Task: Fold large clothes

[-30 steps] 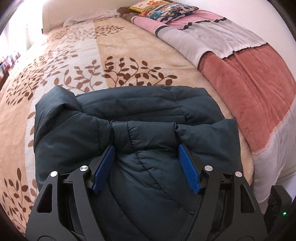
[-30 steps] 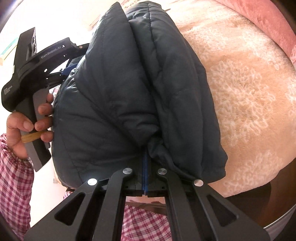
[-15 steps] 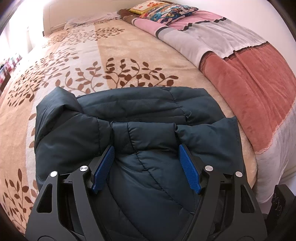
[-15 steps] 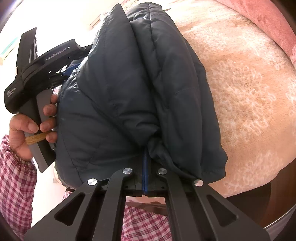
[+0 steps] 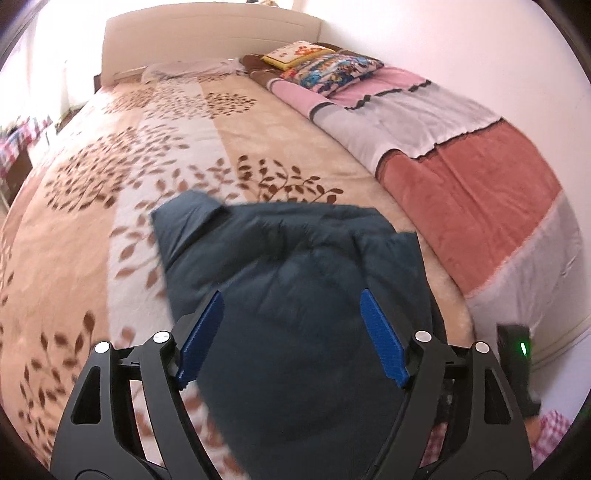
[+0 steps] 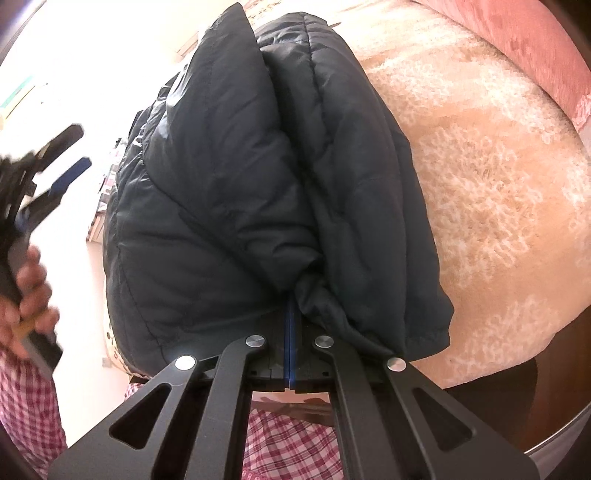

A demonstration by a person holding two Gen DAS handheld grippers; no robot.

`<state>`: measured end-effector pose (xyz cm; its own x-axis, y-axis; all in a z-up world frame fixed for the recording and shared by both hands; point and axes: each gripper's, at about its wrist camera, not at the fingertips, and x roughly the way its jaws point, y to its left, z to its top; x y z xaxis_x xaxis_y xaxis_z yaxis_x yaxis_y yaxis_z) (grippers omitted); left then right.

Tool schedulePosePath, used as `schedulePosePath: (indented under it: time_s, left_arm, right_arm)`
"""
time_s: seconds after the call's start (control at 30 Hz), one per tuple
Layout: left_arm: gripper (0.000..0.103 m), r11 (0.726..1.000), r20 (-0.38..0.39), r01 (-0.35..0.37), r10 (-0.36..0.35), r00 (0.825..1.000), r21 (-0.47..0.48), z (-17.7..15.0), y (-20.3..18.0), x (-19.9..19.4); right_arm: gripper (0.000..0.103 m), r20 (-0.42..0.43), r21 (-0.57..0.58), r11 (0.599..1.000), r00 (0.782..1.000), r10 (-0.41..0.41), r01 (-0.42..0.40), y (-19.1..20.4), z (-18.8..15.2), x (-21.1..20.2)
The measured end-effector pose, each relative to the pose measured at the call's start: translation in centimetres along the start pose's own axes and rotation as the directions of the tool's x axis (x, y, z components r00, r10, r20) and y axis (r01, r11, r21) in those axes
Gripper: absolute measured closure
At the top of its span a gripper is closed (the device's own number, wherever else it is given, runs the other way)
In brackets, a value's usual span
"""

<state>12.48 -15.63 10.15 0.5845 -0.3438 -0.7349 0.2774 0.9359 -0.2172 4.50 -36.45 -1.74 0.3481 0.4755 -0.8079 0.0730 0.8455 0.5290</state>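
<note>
We are looking down the left gripper [image 5: 291, 332] at a dark teal puffer jacket [image 5: 295, 295] that is lying folded on the bed, on a beige blanket with a brown leaf print [image 5: 155, 177]. Our left gripper's jaws are standing spread wide, and its blue finger pads [image 5: 380, 343] are touching nothing; the jacket is showing between and below them, somewhat blurred. To the right of the jacket a striped quilt in pink, grey and rust [image 5: 461, 162] is lying along the wall side of the bed, and two patterned pillows [image 5: 325, 62] are sitting near the white headboard [image 5: 207, 26]. At the right edge of this view a black device with a green light [image 5: 517, 347] is showing; we cannot tell for sure what it is.

In the right wrist view, our right gripper [image 6: 290, 325] is pinching the jacket [image 6: 258, 177]: its blue pads are pressed together on a bunched fold of the fabric, and the doubled layers of quilted cloth are bulging out ahead of the fingers. The jacket is resting on the pale fuzzy blanket [image 6: 487, 177] near the edge of the bed. At the far left the left gripper [image 6: 48, 181] is appearing blurred and apart from the jacket, with our left hand [image 6: 29, 295] wrapped round its handle. A red plaid sleeve [image 6: 26, 398] is showing below that hand.
</note>
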Motion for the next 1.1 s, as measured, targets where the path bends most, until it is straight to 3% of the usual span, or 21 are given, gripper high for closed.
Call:
schedulePosePath:
  time_s: [0.33,0.4,0.47,0.57,0.77,0.87,1.0,1.1]
  left_arm:
    - [0.024,0.987,-0.121,0.044,-0.063,0.991,-0.155,-8.9,4.0,-0.7]
    - [0.023,0.981,-0.128,0.074,-0.098,0.987,-0.178,-9.6,4.2,-0.4]
    - [0.023,0.974,-0.133,0.097,-0.126,0.983,-0.205,-9.8,4.3,0.1]
    - [0.023,0.960,-0.132,0.129,-0.165,0.977,-0.247,-9.9,4.4,0.6]
    - [0.023,0.952,-0.139,0.130,-0.174,0.975,-0.278,-10.4,5.0,1.0]
    - [0.023,0.939,-0.142,0.149,-0.201,0.969,-0.311,-10.7,5.3,1.4]
    - [0.022,0.929,-0.153,0.173,-0.233,0.960,-0.329,-11.1,5.4,1.9]
    - [0.018,0.927,-0.158,0.179,-0.242,0.957,-0.331,-11.1,5.1,2.4]
  right_arm:
    - [0.102,-0.002,0.007,1.000,1.000,0.030,-0.030,-0.4,0.2,-1.0]
    - [0.095,-0.004,0.009,0.999,0.999,0.042,-0.042,-0.2,0.3,-1.4]
    - [0.071,-0.002,-0.001,0.998,0.998,0.070,-0.070,0.1,0.3,-2.0]
    - [0.051,0.026,-0.036,0.996,0.997,0.078,-0.077,1.3,0.1,-3.4]
    - [0.039,0.136,-0.086,0.994,0.987,0.085,-0.074,2.2,0.9,-7.7]
    - [0.031,0.188,-0.077,0.997,0.981,0.047,-0.033,1.0,2.2,-9.2]
    - [0.031,0.150,-0.013,1.000,0.989,0.005,-0.003,-1.3,4.0,-8.0]
    - [0.030,0.080,0.055,0.998,0.996,0.037,-0.042,-3.7,4.7,-6.1]
